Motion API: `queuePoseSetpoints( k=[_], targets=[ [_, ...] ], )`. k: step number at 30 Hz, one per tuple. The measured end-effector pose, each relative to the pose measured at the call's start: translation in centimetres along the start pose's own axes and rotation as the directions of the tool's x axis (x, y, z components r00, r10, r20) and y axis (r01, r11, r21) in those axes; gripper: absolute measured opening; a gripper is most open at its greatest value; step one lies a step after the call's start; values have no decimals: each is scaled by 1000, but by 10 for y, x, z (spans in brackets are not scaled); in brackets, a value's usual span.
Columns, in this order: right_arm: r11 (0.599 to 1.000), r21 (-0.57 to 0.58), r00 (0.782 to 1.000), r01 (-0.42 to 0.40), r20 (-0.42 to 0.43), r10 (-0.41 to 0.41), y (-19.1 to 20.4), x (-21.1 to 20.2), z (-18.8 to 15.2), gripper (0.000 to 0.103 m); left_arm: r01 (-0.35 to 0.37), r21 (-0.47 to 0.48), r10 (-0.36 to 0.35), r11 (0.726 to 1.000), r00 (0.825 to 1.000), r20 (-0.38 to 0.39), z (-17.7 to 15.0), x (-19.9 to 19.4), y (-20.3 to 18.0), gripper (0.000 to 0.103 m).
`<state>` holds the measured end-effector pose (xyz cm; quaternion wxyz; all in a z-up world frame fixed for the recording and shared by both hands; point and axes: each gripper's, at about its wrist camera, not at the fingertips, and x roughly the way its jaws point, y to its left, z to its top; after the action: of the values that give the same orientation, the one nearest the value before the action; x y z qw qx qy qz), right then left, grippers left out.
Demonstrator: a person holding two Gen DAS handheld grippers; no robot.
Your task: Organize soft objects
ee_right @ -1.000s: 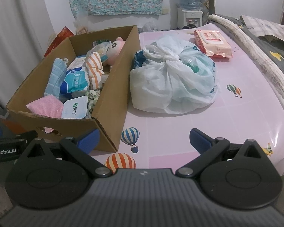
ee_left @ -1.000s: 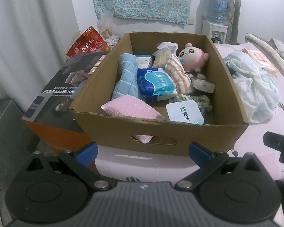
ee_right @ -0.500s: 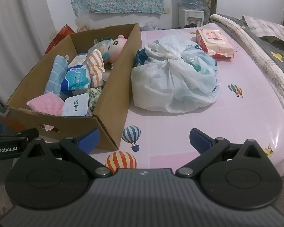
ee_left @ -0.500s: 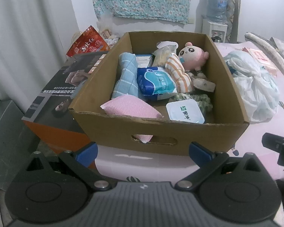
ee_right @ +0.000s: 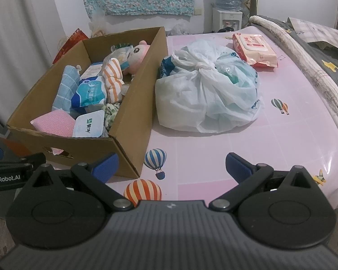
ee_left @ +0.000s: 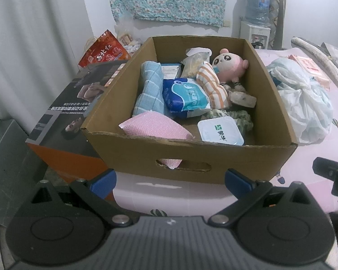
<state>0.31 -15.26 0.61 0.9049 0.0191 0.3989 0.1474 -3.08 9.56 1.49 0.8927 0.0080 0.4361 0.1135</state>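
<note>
A cardboard box (ee_left: 191, 155) (ee_right: 133, 117) sits on the pink table, full of soft things: a pink plush toy (ee_left: 229, 66) (ee_right: 138, 55), a blue checked towel (ee_left: 149, 90), a blue tissue pack (ee_left: 187, 95) (ee_right: 90, 94), a striped cloth (ee_left: 213, 85), a pink sponge cloth (ee_left: 155, 127) and a white wipes tub (ee_left: 220, 130). Beside the box lies a tied white plastic bag (ee_right: 209, 90) (ee_left: 304, 103). My left gripper (ee_left: 170, 180) hangs open before the box's front wall. My right gripper (ee_right: 171, 166) stands open over the table's near edge.
A pink wipes pack (ee_right: 254, 49) lies at the table's far right. An orange and black carton (ee_left: 72, 117) stands left of the box, with a red bag (ee_left: 103, 52) behind it. A water dispenser (ee_right: 227, 6) is against the back wall. A grey quilt (ee_right: 322, 72) borders the table's right side.
Both grippers have shifted slightly; in the right wrist view the box and bag sit a little further right. Nothing was gripped or let go.
</note>
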Motion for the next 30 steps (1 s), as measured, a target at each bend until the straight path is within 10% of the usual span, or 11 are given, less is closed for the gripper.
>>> queuePoseSetpoints(
  k=[30],
  targets=[
    [997,-77,999,-5,-47,2,17,14,-3,102,0,-9,0,1000,1000,-21,-2,10,10,103]
  ],
)
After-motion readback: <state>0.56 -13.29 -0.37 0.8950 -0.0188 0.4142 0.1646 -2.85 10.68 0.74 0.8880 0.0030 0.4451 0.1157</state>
